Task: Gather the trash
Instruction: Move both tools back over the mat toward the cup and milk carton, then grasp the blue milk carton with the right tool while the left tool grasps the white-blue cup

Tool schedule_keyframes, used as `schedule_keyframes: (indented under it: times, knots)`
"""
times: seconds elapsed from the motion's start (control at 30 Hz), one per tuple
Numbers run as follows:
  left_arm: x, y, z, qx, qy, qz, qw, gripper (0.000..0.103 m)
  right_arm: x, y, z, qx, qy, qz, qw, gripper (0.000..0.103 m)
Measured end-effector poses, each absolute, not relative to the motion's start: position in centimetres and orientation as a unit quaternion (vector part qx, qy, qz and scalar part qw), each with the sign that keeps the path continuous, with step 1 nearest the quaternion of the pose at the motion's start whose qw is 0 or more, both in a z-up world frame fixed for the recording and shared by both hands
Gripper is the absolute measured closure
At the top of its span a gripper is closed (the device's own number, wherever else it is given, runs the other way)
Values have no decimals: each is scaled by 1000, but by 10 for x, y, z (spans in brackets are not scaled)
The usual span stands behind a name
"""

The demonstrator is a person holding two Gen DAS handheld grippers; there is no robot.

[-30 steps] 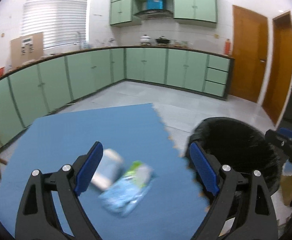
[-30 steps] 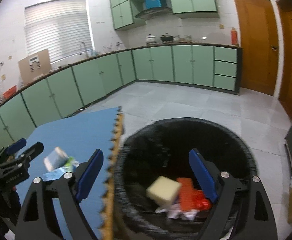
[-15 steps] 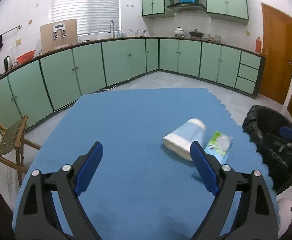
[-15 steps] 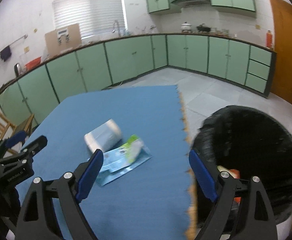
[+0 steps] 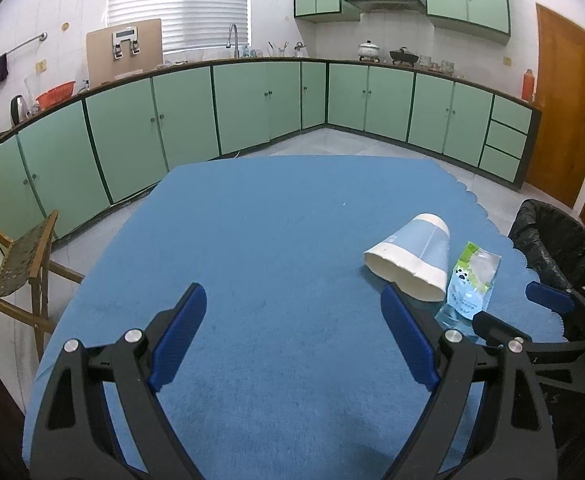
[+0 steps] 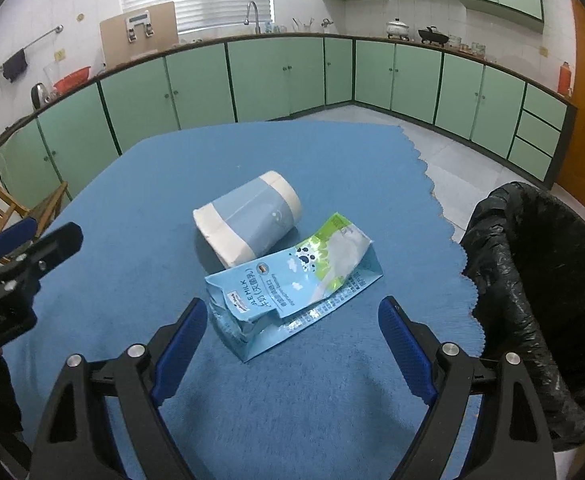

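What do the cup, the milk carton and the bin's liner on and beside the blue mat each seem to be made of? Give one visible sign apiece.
Paper cup: apparently matte paperboard; its rim is squashed flat without cracking.
Milk carton: probably coated card, slightly glossy, with printed faces and sharp creases where it is flattened.
Bin liner: thin black plastic film, wrinkled and catching shiny highlights.

On the mat (image 6: 140, 184) a cup (image 6: 248, 218) lies on its side, a milk carton (image 6: 292, 284) touching its front; the bin (image 6: 540, 280) stands right.
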State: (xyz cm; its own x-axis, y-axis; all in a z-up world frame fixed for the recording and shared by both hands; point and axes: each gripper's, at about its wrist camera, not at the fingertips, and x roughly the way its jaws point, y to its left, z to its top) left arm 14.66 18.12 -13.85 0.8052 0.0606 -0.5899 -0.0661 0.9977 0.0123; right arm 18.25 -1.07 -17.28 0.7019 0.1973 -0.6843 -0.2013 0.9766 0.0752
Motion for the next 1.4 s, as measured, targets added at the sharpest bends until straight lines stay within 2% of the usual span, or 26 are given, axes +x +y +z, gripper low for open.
schedule_keyframes:
  times: [0.57,0.97,1.17,1.4]
  knots:
    - [158,179,-149,-10,325,37,945,17,193,-5,-187,-35,390,104,914,18]
    - [158,167,-153,-10,328,30,944,17,195,-48,-181,-17,393,48,918,18]
    - [158,168,-153,-10,327,34,945,17,196,-34,-173,15,378,77,922,18]
    - [163,176,-152,-15,326,40,944,17,213,-12,-191,-18,398,49,916,19]
